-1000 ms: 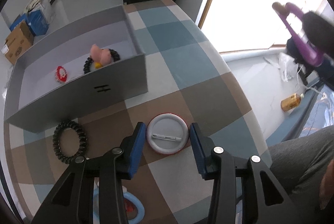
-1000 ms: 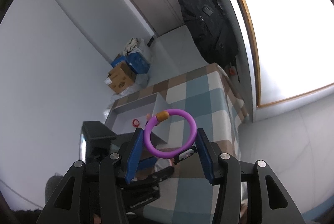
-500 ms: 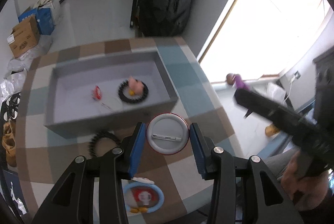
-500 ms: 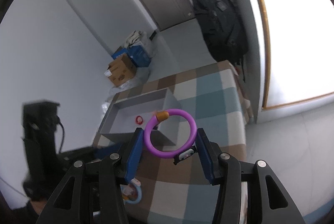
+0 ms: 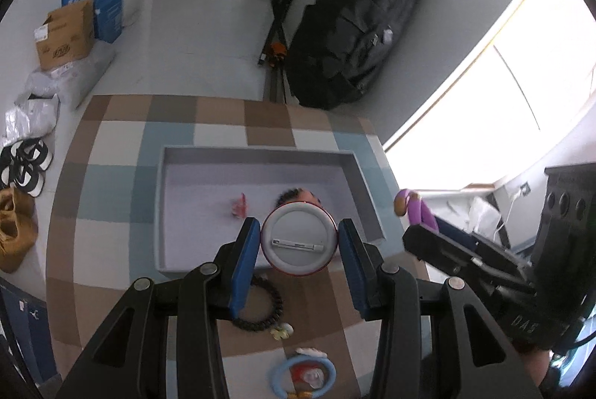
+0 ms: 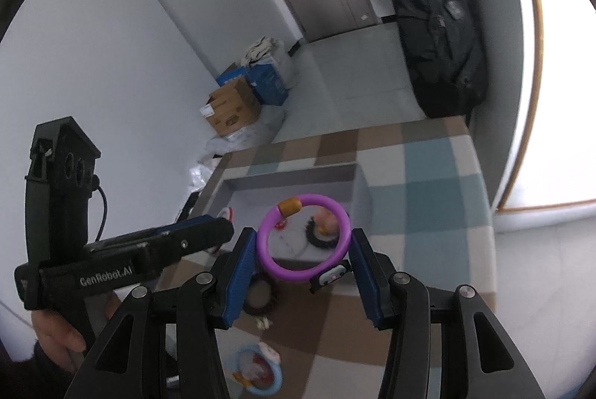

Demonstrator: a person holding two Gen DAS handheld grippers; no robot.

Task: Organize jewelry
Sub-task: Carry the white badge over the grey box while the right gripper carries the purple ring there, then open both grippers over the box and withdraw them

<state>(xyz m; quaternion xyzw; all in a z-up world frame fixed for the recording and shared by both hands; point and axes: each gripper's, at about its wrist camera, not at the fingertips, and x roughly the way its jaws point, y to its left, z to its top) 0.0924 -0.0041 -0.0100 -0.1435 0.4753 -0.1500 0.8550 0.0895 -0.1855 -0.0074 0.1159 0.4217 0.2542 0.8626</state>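
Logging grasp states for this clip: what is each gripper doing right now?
Left gripper: shut on the round badge, held above the grey tray.
Right gripper: shut on the purple ring.

I count two grippers [image 5: 298, 246] [image 6: 303, 255], one grey tray [image 5: 162, 213], one round badge [image 5: 300, 242], two plastic rings [image 6: 303, 242] [image 5: 302, 376] and two black bead bracelets [image 5: 260, 309] [image 6: 320, 235].

The checkered table [image 5: 111, 146] carries a grey tray [image 5: 161, 213] beyond the fingers, a black bracelet [image 5: 260, 309] and blue ring [image 5: 301, 376] beneath them.
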